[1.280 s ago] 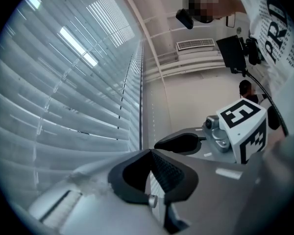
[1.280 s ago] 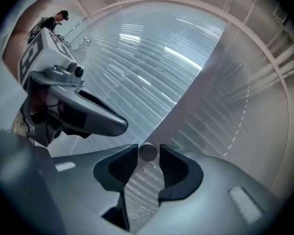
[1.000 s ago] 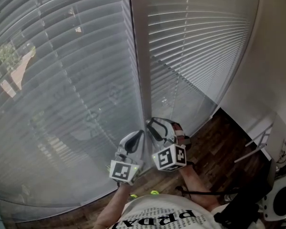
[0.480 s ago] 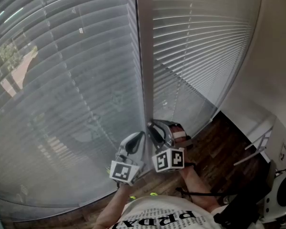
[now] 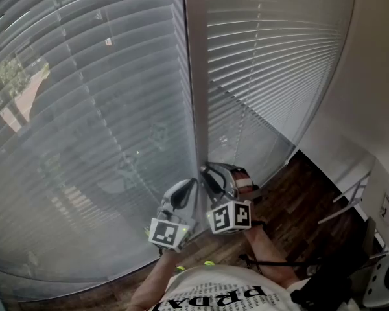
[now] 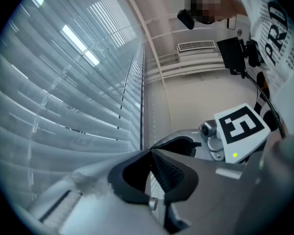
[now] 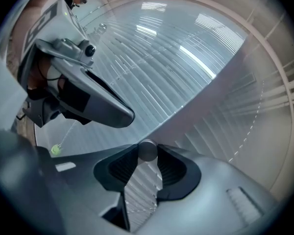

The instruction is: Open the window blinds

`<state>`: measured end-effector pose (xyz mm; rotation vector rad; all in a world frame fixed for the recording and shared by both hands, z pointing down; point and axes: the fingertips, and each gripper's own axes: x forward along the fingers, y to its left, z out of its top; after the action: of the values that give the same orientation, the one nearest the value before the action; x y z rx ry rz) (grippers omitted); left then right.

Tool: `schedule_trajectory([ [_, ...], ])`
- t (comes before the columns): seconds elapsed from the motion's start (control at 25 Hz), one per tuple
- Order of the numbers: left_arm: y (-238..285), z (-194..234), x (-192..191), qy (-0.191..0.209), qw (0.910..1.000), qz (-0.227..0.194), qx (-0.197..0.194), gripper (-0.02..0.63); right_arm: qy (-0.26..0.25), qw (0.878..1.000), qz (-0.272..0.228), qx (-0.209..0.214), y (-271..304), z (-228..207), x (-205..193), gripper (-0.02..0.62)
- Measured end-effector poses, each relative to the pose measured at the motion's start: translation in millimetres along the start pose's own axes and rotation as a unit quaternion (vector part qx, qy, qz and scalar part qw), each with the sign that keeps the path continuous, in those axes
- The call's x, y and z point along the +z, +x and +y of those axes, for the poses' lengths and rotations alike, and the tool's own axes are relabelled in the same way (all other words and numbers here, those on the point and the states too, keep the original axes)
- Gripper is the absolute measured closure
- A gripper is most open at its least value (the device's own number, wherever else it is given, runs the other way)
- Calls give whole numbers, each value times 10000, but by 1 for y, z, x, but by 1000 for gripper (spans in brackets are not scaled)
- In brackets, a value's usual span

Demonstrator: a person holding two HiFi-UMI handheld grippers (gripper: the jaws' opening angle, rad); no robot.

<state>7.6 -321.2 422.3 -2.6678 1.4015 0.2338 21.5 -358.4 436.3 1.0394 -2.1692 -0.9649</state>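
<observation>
Window blinds [image 5: 97,109] fill most of the head view. They are pale horizontal slats hanging in two panels, one on each side of an upright frame post [image 5: 193,76]. The slats lie close together. Faint outdoor shapes show through the left panel near its left edge. The right panel [image 5: 272,57] runs back toward a plain wall. A strip of dark wooden floor [image 5: 298,199] shows below it.

Both grippers are held side by side low in the head view. They sit just in front of the foot of the frame post, each with its marker cube facing the camera. The person's white printed shirt [image 5: 220,290] shows at the bottom edge.

The right gripper [image 5: 207,172] points at the gap beside the post. In its own view, a round grey knob [image 7: 147,151] sits between the tips of its jaws, and both tips touch it. The jaws have just been opening a little, yet they hold the knob clamped between them. Slats show through the gap behind the tips. I cannot tell what the knob is attached to.

The left gripper [image 6: 151,153] sits just to the left, angled slightly upward along the left panel. Its jaws are clenched, with the tips meeting and only a thin pale sliver between the pads lower down.
</observation>
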Motion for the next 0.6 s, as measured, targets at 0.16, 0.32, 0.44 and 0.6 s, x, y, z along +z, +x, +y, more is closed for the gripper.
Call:
schedule_trajectory([
  [0.16,1,-1,6,-171,9998,-86,30,614,272,9996,-47,10,1,0,-1,466],
  [0.32,-1,-1,6,-192,9998,-98,43,614,628,9980,-46,56,0,-2,0,466],
  [0.44,-3,0,7,-199,9997,-99,57,614,974,9952,-94,79,0,-3,0,466],
  [0.6,-5,1,7,-174,9998,-95,39,614,1408,9898,-154,134,0,-4,0,466],
])
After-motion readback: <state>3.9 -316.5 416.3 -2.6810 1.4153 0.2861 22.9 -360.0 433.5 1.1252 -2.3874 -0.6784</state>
